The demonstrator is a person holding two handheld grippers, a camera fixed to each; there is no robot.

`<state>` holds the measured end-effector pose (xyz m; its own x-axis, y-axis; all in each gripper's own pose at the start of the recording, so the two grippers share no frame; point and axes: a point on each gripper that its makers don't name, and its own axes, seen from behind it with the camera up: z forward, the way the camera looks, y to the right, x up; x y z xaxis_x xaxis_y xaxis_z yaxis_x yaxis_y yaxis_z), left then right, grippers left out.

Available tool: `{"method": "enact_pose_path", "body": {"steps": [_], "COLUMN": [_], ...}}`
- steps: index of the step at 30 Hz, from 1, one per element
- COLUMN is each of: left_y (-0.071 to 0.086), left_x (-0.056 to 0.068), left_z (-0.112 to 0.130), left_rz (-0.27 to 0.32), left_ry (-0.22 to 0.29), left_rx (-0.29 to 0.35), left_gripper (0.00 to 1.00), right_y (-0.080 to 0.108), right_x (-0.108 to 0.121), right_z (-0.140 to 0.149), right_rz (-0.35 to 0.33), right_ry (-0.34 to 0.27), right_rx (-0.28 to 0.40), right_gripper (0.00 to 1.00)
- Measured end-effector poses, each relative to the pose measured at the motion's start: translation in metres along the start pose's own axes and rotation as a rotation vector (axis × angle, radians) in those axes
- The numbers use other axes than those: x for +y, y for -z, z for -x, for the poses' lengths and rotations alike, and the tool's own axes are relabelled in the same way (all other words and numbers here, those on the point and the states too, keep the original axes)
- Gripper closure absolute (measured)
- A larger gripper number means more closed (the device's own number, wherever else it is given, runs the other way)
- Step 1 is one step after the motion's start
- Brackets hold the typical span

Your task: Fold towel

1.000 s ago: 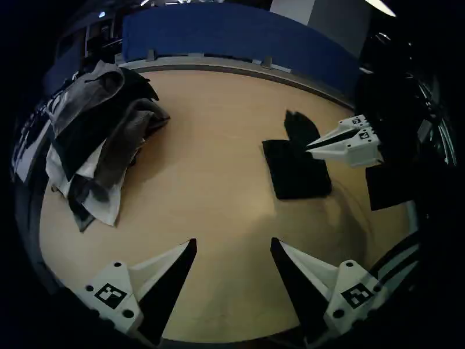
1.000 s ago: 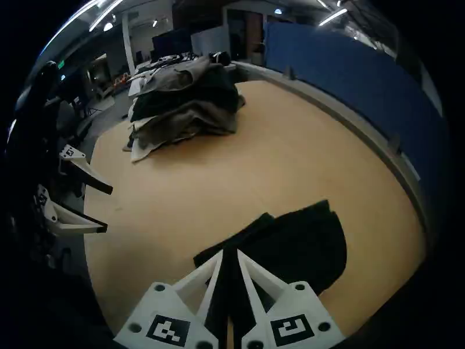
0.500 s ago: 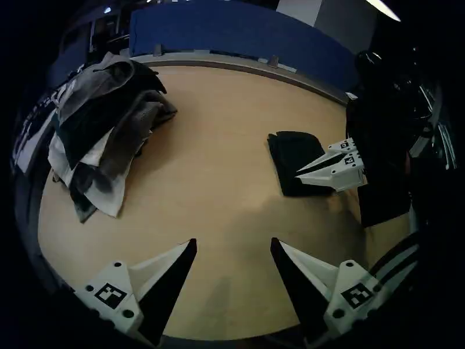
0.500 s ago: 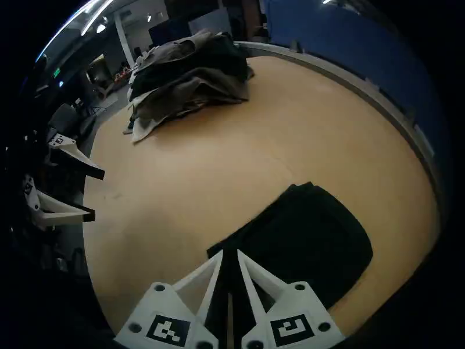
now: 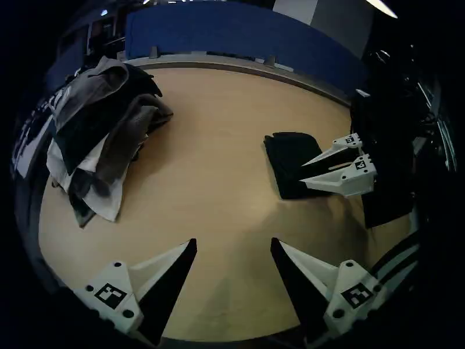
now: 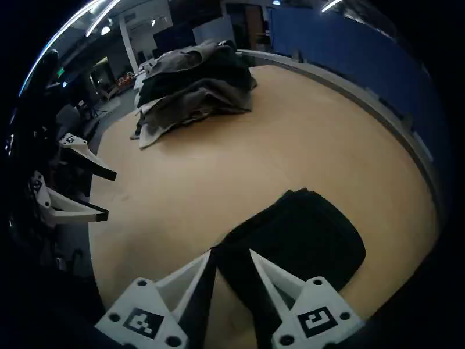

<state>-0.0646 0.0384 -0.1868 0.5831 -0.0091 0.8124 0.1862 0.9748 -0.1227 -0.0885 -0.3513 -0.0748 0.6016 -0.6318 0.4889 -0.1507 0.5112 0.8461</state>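
Both sets of fingers are parted: left gripper (image 5: 232,244) above the tan wooden table (image 5: 221,145), right gripper (image 6: 232,256) released at the edge of the folded black towel (image 6: 302,238).

Near edge of towel (image 6: 302,238) hidden behind right gripper (image 6: 231,252) fingers; couldn't tell if tips touched cloth. In left gripper view, towel's rt side covered by same fingers. Clothes pile (image 5: 99,139): lower layers buried, indiv. items indistinguishable. Bkgd past partition (image 5: 232,29) dim, blurred.
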Motion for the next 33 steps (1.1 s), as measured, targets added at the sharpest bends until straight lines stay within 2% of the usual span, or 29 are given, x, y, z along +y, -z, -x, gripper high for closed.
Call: {"method": "enact_pose_path", "body": {"steps": [3, 5, 10, 15, 23, 33], "left_y": [0.000, -0.001, -0.002, -0.005, -0.008, -0.009], "left_x": [0.002, 0.003, 0.008, 0.013, 0.020, 0.026], "left_z": [-0.001, -0.001, -0.005, -0.007, -0.011, -0.012], "left_rz": [0.001, 0.003, 0.006, 0.013, 0.022, 0.025], "left_ry": [-0.003, -0.006, -0.018, -0.026, -0.047, -0.056], "left_rx": [0.000, 0.000, 0.001, 0.002, 0.002, 0.005], "left_gripper": [0.06, 0.06, 0.06, 0.06, 0.05, 0.06], "right_y": [0.007, 0.012, 0.028, 0.042, 0.056, 0.054], "right_x": [0.003, 0.008, 0.024, 0.039, 0.050, 0.050], "right_z": [-0.002, -0.002, 0.009, 0.027, 0.057, 0.073], "right_rz": [0.005, 0.021, 0.073, 0.122, 0.157, 0.171], "right_ry": [-0.012, -0.018, -0.029, -0.051, -0.110, -0.137], "right_rx": [0.018, 0.029, 0.035, 0.032, 0.017, 0.000], "right_gripper": [0.39, 0.28, 0.11, 0.09, 0.09, 0.09]}}
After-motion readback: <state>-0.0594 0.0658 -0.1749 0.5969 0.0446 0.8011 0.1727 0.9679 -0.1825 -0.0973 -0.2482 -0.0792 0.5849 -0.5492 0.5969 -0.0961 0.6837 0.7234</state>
